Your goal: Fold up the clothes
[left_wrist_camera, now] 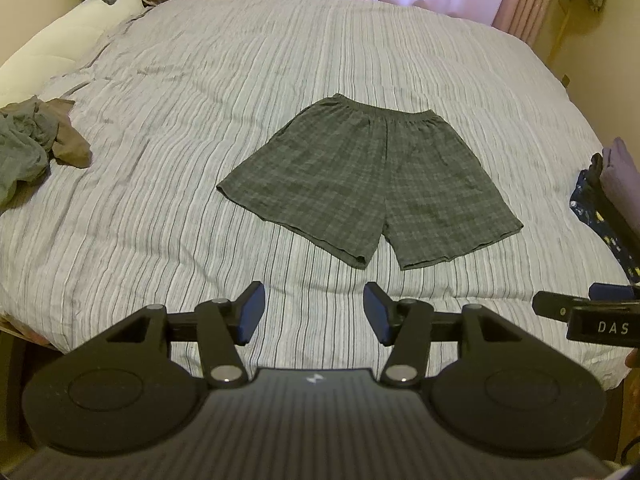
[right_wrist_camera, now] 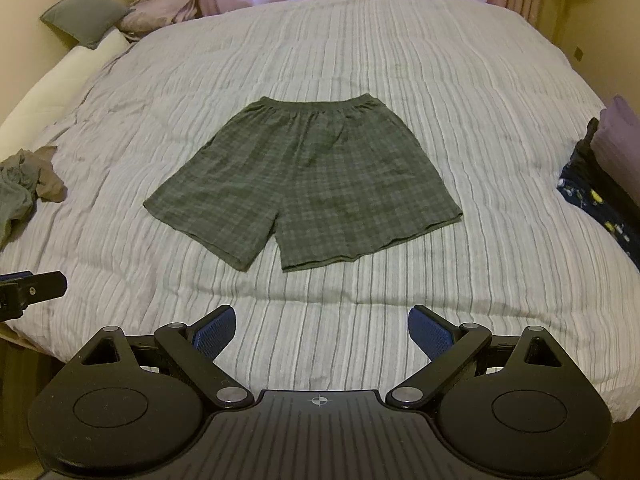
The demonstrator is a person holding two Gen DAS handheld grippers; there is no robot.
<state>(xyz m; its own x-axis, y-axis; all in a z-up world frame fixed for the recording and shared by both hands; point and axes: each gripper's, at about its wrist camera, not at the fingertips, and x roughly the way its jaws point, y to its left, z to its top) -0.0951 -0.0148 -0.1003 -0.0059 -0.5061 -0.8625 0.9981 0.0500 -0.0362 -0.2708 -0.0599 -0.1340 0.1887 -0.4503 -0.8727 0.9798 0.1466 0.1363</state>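
Shorts (left_wrist_camera: pixel 372 180) lie spread flat mid-bed, waistband far, leg hems near; laid out so edges sit reachable for folding; left gripper (left_wrist_camera: pixel 314 316) spread, holding nothing, hovering short of hems; right gripper (right_wrist_camera: pixel 320 332) spread wider, likewise clear; crumpled clothes (left_wrist_camera: pixel 36 148) heaped at left edge; stack (right_wrist_camera: pixel 600 176) at right, apart from bedspread (left_wrist_camera: pixel 200 120) centre.
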